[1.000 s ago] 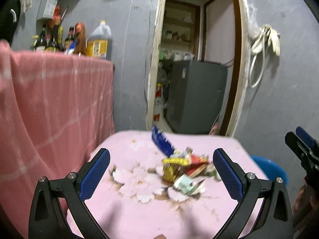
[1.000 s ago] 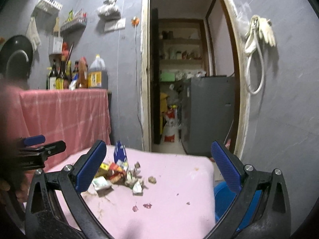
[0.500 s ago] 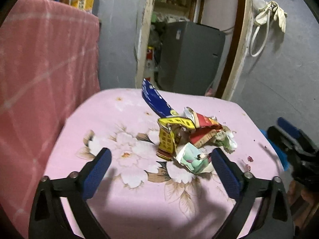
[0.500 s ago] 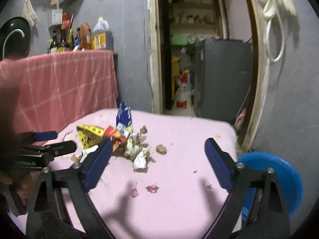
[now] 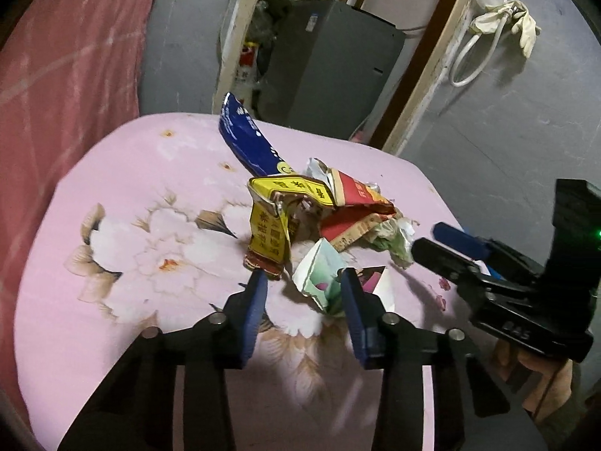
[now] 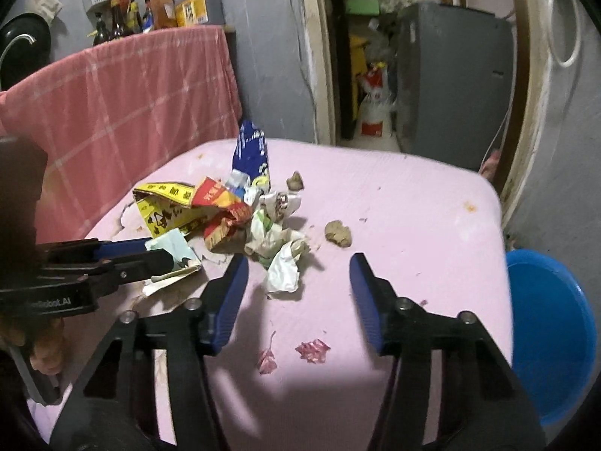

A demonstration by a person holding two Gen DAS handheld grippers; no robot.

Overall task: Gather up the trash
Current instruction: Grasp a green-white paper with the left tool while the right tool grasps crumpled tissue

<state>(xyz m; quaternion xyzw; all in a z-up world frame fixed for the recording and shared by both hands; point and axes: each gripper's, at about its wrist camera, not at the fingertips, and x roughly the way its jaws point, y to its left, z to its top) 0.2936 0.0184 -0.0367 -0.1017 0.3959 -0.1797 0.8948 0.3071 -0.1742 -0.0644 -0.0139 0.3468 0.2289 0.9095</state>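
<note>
Your left gripper (image 5: 304, 282) has its jaws partly open around the green-and-white paper (image 5: 319, 270); your right gripper (image 6: 298, 263) is open by the crumpled tissue (image 6: 281, 274).

The left gripper (image 5: 304, 282) is held low and level, its jaws partly closed with a clear gap kept between the blue pads (image 5: 255, 300). The right gripper (image 6: 298, 267) is held alongside, pointed forward, its jaws spread somewhat wider. Part of a hand (image 5: 541, 376) is seen beneath the right gripper's body.
</note>
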